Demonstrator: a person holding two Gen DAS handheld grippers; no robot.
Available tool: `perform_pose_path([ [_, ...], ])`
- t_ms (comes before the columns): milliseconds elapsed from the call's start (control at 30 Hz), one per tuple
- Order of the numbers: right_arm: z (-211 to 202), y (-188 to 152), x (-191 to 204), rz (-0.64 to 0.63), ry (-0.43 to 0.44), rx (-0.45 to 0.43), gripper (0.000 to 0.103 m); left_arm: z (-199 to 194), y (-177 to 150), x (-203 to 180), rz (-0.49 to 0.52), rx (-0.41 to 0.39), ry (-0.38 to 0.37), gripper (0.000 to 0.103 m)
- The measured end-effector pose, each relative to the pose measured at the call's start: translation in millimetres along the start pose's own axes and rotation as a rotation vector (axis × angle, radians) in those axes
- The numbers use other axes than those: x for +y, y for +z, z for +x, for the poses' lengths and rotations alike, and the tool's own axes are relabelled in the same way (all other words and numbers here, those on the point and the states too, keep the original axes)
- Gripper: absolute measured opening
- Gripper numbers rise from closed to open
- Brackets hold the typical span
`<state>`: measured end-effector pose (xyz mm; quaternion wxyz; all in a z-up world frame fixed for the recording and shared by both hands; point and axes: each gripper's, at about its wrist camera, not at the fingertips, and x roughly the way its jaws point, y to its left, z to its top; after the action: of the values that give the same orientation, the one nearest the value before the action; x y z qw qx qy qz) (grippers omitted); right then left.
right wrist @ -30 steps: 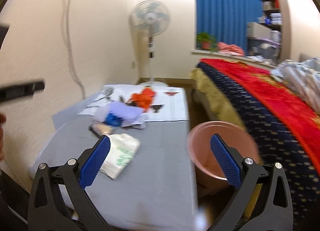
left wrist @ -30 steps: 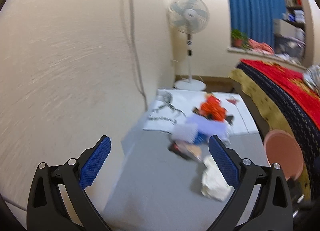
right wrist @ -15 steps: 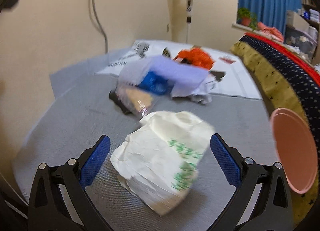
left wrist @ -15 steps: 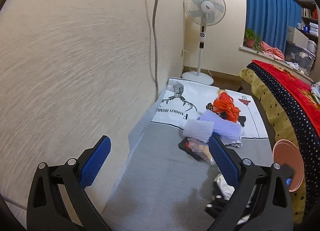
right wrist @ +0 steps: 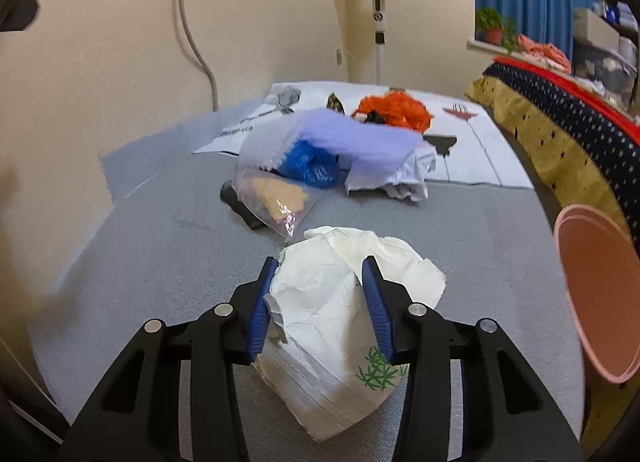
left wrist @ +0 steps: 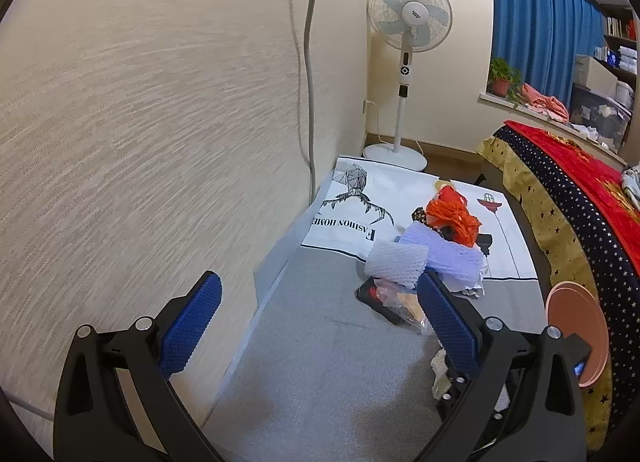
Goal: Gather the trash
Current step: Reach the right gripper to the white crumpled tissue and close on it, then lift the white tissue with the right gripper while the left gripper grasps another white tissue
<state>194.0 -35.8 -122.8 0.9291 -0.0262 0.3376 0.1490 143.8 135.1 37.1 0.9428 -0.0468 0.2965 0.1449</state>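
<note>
A crumpled white paper bag [right wrist: 340, 326] with a green print lies on the grey mat [right wrist: 160, 246]. My right gripper [right wrist: 320, 310] is shut on this bag, one blue pad on each side. A pink bin [right wrist: 596, 302] stands at the right by the bed; it also shows in the left wrist view [left wrist: 576, 334]. My left gripper [left wrist: 316, 326] is open and empty above the mat, near the wall. Beyond lie a clear plastic bag [right wrist: 276, 202], a blue bag [right wrist: 308, 166], white foam sheets [left wrist: 424, 258] and an orange bag [left wrist: 452, 214].
A standing fan [left wrist: 404, 62] is at the far wall. A bed [left wrist: 580, 198] with a red and starry cover runs along the right. A printed white sheet [left wrist: 360, 198] lies past the mat. A cable [left wrist: 308, 62] hangs down the left wall.
My right gripper moved down to the white paper bag and closed on it. The left gripper swung toward the wall and stayed open.
</note>
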Motion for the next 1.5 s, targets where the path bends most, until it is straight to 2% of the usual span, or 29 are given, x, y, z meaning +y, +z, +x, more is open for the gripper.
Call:
perform_pose_path([
  [133,-28,10,-2,-0.032,-0.008,-0.039,0.043,-1,0,-1,0.002,-0.017,-0.008,0.095],
  [400,-120,45,-27,-0.115,-0.054,-0.118,0.043,-13,-5,-13,0.005,-0.062,-0.077,0.095],
  [567,-174,47,-58,-0.107,-0.09,-0.145,0.043,-17,-11,-32,0.033,-0.061,-0.113,0.095],
  [733,-209,38,-91,-0.094,-0.155,-0.177,0.044,-17,-18,-46,-0.009,-0.035,-0.189,0.095],
  [933,-219,30,-128,-0.01,-0.196,-0.228,0.044,-5,-41,-89,0.036,0.014,-0.228,0.095],
  [1033,-219,31,-144,0.017,-0.203,-0.237,0.044,15,-56,-106,0.017,0.04,-0.236,0.095],
  [1133,-220,30,-158,0.054,-0.209,-0.23,0.044,43,-76,-116,-0.036,0.06,-0.225,0.095],
  [1200,-218,29,-166,0.071,-0.209,-0.214,0.044,67,-91,-124,-0.052,0.114,-0.21,0.095],
  [1367,-215,24,-176,0.079,-0.227,-0.187,0.045,102,-117,-140,0.024,0.174,-0.156,0.095],
  [1500,-212,22,-182,0.095,-0.238,-0.175,0.045,117,-125,-142,0.026,0.207,-0.149,0.095],
])
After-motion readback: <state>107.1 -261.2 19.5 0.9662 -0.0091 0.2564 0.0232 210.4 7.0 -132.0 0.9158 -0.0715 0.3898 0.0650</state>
